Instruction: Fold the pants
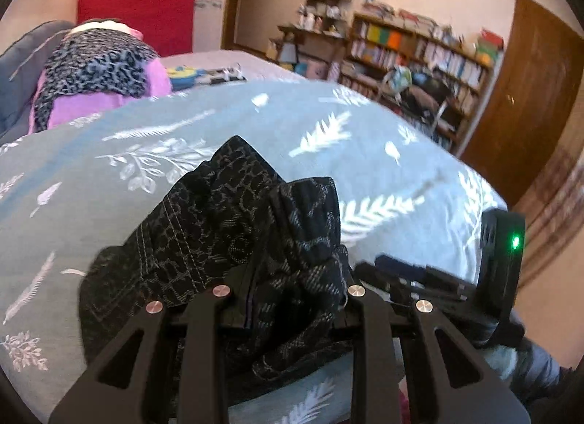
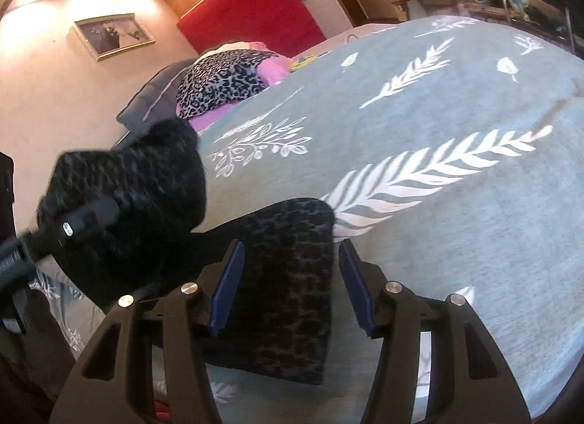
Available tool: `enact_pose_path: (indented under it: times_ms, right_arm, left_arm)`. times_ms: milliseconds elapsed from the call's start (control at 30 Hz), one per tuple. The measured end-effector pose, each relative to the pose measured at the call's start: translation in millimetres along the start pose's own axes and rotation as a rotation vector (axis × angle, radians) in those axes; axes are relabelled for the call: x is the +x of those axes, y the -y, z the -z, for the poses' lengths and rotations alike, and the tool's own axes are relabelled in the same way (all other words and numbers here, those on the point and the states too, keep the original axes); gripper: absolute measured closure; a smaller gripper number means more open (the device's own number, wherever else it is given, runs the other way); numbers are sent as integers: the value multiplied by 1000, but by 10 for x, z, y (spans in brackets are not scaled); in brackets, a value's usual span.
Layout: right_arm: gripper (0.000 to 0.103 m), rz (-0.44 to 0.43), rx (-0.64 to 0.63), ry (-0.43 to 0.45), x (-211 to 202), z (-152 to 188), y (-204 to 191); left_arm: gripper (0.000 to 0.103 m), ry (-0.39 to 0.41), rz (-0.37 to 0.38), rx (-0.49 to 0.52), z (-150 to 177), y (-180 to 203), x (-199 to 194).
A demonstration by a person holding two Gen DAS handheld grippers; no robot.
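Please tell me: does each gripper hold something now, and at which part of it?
The left gripper holds a bunched part of the dark patterned pants. The right gripper holds nothing: its jaws stand apart around the folded part.

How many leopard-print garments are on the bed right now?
2: the dark leopard-print denim pants bunched at the near edge of the grey feather-print bedspread, and a grey-black leopard-print cloth draped over the pink pile at the far end. Others may be hidden.
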State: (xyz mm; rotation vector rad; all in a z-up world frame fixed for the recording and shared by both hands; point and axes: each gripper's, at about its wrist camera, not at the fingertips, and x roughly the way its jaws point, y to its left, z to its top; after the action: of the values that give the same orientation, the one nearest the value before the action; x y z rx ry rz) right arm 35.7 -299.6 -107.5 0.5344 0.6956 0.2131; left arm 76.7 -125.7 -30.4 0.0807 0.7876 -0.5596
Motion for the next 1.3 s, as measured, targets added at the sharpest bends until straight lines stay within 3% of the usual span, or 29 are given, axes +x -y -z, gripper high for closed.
enact_pose_path:
  times_ms: [233, 267, 300, 333, 600, 833, 1033, 1133, 1300]
  right_arm:
    - [47, 20, 20, 1, -26, 20, 143]
    - [47, 23, 20, 1, -38, 21, 163]
    - [47, 24, 20, 1, -44, 31, 177]
    - [47, 26, 19, 1, -41, 26, 179]
    - [47, 20, 2, 12, -80, -35, 117]
    - [47, -84, 41, 4, -144, -67, -40]
    - [49, -137, -36, -37, -1, -150, -380]
    - [57, -125, -72, -104, 234, -161, -503]
    - [88, -116, -155, -188, 491, -104, -746]
  left_arm:
    - [75, -84, -35, 53, 150, 213, 460]
    - [67, -97, -32, 60, 175, 236, 500]
    - [56, -107, -9, 62, 205, 238, 512]
    - [53, -107, 4, 63, 212, 240, 511]
    - [51, -99, 133, 121, 329, 365, 319]
    - [45, -66, 96, -76, 310, -240, 70]
    - [44, -38, 31, -238, 358, -819, -121]
    - [40, -22, 1, -283, 410, -1012, -226]
    - [36, -9, -14, -351, 529, -1260, -342]
